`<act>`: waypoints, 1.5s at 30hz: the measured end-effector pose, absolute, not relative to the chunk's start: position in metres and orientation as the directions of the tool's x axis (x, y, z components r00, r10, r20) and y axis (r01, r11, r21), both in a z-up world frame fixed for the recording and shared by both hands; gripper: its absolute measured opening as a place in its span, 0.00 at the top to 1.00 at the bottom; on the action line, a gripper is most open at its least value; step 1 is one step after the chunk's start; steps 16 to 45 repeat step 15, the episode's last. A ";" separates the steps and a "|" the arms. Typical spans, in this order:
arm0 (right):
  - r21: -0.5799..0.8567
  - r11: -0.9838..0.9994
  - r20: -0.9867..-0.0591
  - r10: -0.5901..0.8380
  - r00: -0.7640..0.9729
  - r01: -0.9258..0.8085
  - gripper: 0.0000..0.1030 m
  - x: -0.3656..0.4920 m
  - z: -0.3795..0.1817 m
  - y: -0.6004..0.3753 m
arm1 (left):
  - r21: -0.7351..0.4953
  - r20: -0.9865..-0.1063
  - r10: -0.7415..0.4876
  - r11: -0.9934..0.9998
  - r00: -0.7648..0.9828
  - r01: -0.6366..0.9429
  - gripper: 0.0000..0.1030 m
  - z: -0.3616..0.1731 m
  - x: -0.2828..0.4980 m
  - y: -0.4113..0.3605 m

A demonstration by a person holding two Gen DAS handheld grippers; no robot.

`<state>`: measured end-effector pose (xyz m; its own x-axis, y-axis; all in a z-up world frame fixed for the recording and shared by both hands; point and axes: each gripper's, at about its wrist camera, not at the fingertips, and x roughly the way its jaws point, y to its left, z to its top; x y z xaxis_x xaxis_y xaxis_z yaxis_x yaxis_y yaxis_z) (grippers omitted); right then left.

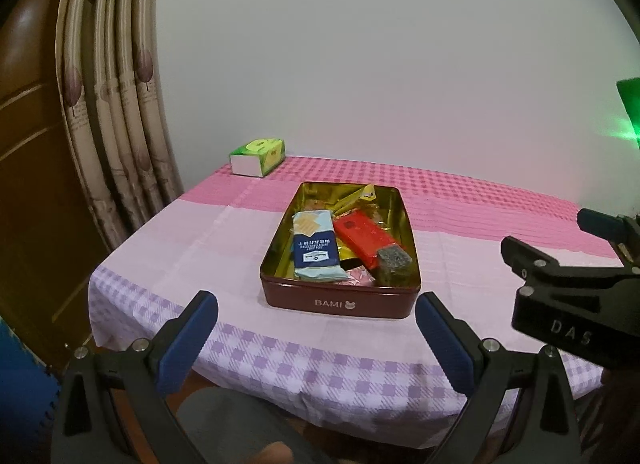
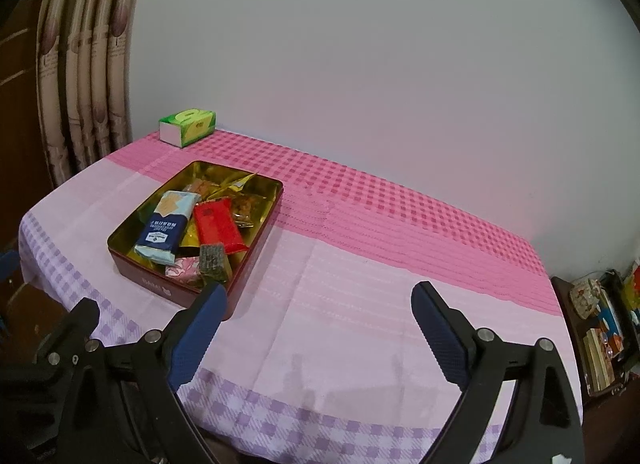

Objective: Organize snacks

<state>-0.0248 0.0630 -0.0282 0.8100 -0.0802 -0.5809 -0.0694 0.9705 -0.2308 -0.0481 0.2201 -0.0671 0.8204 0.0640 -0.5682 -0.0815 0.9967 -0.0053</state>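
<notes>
**Snacks all in the tin, both grippers spread and empty**

We see the tin (image 1: 340, 296) straight ahead of the left gripper (image 1: 316, 340), just beyond its fingertips, and ahead and to the left of the right gripper (image 2: 318, 334), whose left finger overlaps the tin's near corner in the right wrist view. Inside lie the blue cracker pack (image 1: 316, 248), the red bar (image 1: 366, 238) beside it, a dark seaweed block (image 1: 394, 266) at the red bar's near end, a pink wrapper (image 2: 184, 270) and gold sachets (image 1: 360, 199) toward the far wall. No snack lies loose on the tabletop (image 2: 340, 284). Both grippers are released, nothing between their jaws.

We judge the sorting nearly done. The risks: the seaweed block leans at the near rim and could tip out if a finger nudges the tin, and the tin could slide on the loose cloth.

The snacks under the top layer are hard to identify. No lid is in view. A green box (image 1: 258, 155) sits at the far left corner; its contents we cannot tell.
</notes>
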 end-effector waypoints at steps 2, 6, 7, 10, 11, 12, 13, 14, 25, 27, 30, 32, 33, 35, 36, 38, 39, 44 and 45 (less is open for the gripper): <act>-0.237 0.969 -0.585 -0.080 0.807 -0.075 0.11 -0.024 -0.031 0.065 | -0.011 -0.577 0.063 0.996 0.815 -0.084 0.02 -0.069 -0.047 0.221; -0.231 0.970 -0.595 -0.076 0.800 -0.079 0.11 -0.022 -0.035 0.063 | -0.036 -0.600 0.046 0.996 0.799 -0.084 0.02 -0.073 -0.045 0.223; -0.232 0.969 -0.597 -0.077 0.799 -0.080 0.11 -0.022 -0.035 0.063 | -0.042 -0.602 0.038 0.996 0.798 -0.079 0.02 -0.073 -0.045 0.223; -0.231 0.970 -0.603 -0.077 0.794 -0.081 0.11 -0.022 -0.037 0.063 | -0.040 -0.596 0.046 0.996 0.801 -0.086 0.02 -0.073 -0.046 0.223; -0.227 0.970 -0.607 -0.076 0.791 -0.081 0.11 -0.021 -0.038 0.062 | -0.042 -0.594 0.048 0.995 0.803 -0.090 0.02 -0.073 -0.047 0.224; -0.226 0.971 -0.609 -0.076 0.789 -0.081 0.11 -0.021 -0.039 0.062 | -0.041 -0.591 0.051 0.995 0.805 -0.094 0.02 -0.073 -0.048 0.224; -0.224 0.971 -0.611 -0.077 0.788 -0.080 0.11 -0.021 -0.039 0.061 | -0.037 -0.589 0.053 0.995 0.807 -0.093 0.02 -0.073 -0.048 0.223; -0.225 0.971 -0.611 -0.078 0.788 -0.079 0.11 -0.021 -0.039 0.061 | -0.034 -0.589 0.055 0.995 0.806 -0.094 0.02 -0.073 -0.048 0.223; -0.226 0.971 -0.611 -0.079 0.788 -0.079 0.11 -0.022 -0.039 0.061 | -0.035 -0.592 0.057 0.995 0.804 -0.097 0.02 -0.073 -0.048 0.223; -0.226 0.971 -0.611 -0.079 0.788 -0.079 0.11 -0.022 -0.039 0.061 | -0.035 -0.592 0.057 0.995 0.804 -0.097 0.02 -0.073 -0.048 0.223; -0.226 0.971 -0.611 -0.079 0.788 -0.079 0.11 -0.022 -0.039 0.061 | -0.035 -0.592 0.057 0.995 0.804 -0.097 0.02 -0.073 -0.048 0.223; -0.226 0.971 -0.611 -0.079 0.788 -0.079 0.11 -0.022 -0.039 0.061 | -0.035 -0.592 0.057 0.995 0.804 -0.097 0.02 -0.073 -0.048 0.223; -0.226 0.971 -0.611 -0.079 0.788 -0.079 0.11 -0.022 -0.039 0.061 | -0.035 -0.592 0.057 0.995 0.804 -0.097 0.02 -0.073 -0.048 0.223; -0.226 0.971 -0.611 -0.079 0.788 -0.079 0.11 -0.022 -0.039 0.061 | -0.035 -0.592 0.057 0.995 0.804 -0.097 0.02 -0.073 -0.048 0.223; -0.226 0.971 -0.611 -0.079 0.788 -0.079 0.11 -0.022 -0.039 0.061 | -0.035 -0.592 0.057 0.995 0.804 -0.097 0.02 -0.073 -0.048 0.223; -0.226 0.971 -0.611 -0.079 0.788 -0.079 0.11 -0.022 -0.039 0.061 | -0.035 -0.592 0.057 0.995 0.804 -0.097 0.02 -0.073 -0.048 0.223; -0.226 0.971 -0.611 -0.079 0.788 -0.079 0.11 -0.022 -0.039 0.061 | -0.035 -0.592 0.057 0.995 0.804 -0.097 0.02 -0.073 -0.048 0.223; -0.226 0.971 -0.611 -0.079 0.788 -0.079 0.11 -0.022 -0.039 0.061 | -0.035 -0.592 0.057 0.995 0.804 -0.097 0.02 -0.073 -0.048 0.223; -0.226 0.971 -0.611 -0.079 0.788 -0.079 0.11 -0.022 -0.039 0.061 | -0.035 -0.592 0.057 0.995 0.804 -0.097 0.02 -0.073 -0.048 0.223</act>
